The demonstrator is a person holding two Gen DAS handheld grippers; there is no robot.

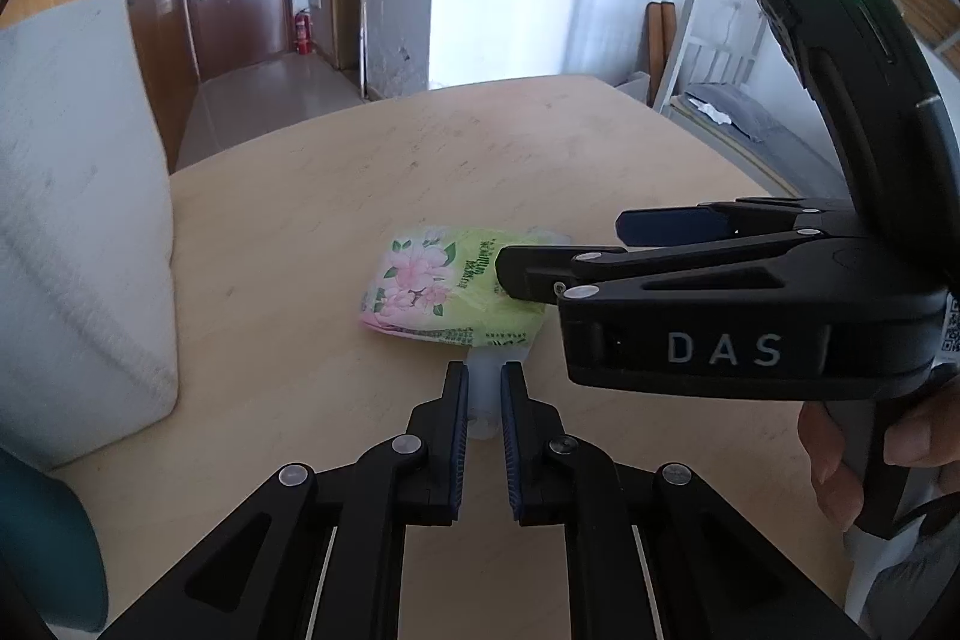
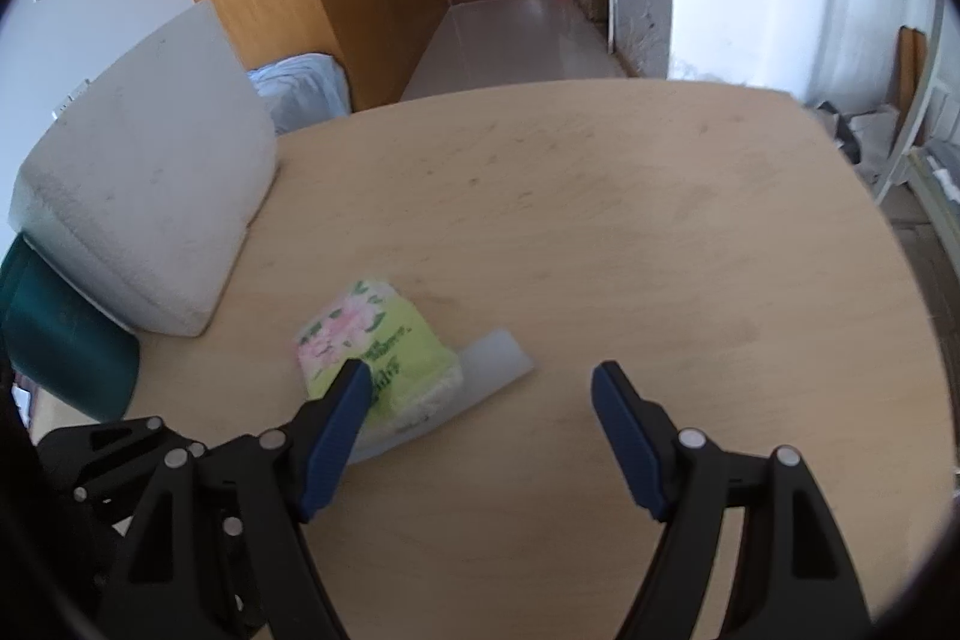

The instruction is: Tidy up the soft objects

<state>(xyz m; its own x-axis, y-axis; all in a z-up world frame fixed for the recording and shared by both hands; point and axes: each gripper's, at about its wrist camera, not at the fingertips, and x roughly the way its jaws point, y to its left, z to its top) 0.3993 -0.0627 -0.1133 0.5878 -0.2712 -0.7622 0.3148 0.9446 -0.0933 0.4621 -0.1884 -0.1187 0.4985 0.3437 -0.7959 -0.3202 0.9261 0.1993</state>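
At mid-frame on the desk (image 2: 630, 220) lies the green floral tissue pack (image 2: 372, 358), on a translucent sheet (image 2: 498, 361). The left tool (image 1: 483, 394) is pinched narrow on that sheet. The right tool (image 2: 480, 388) gapes wide beside the pack.

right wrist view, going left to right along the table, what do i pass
green bin → white foam cushion → floral tissue pack → translucent sheet under its edge → right gripper's open right finger
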